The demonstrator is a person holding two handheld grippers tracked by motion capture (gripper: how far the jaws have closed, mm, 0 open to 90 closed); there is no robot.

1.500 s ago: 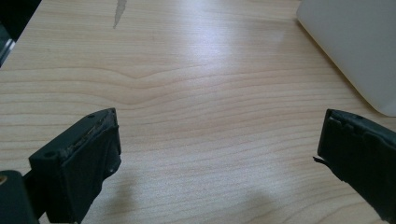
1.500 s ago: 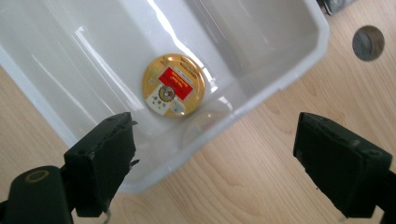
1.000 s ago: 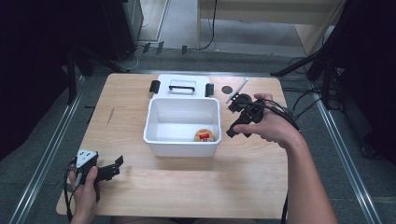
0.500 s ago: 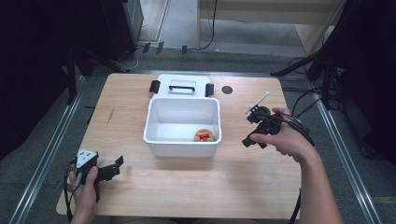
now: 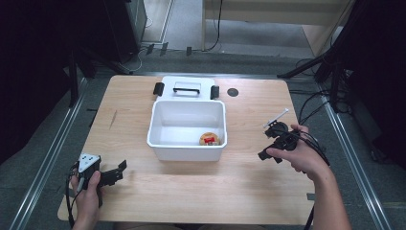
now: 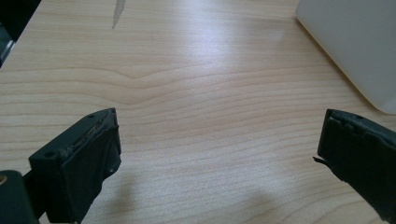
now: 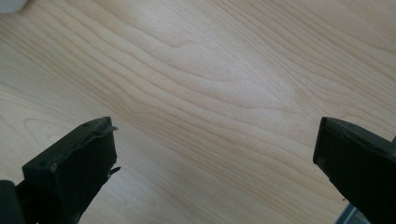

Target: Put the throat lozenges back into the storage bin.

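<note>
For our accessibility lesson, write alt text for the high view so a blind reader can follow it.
A white bin holding a small round orange item sits mid-table, its lid lying behind it. The left claw and right claw, both open and empty, rest near opposite edges of the wooden table.

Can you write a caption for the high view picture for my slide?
Two open tools, left tool and right tool, rest beside a white bin holding a small round thing.

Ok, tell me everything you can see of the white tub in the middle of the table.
The white rectangular plastic tub stands upright and open-topped on the light wooden table, near its centre. Its walls look smooth, with a rolled rim. Inside, at the near right corner, lies a small round tan and red item. A white lid with black latches lies just behind it. Neither tool touches it.
</note>
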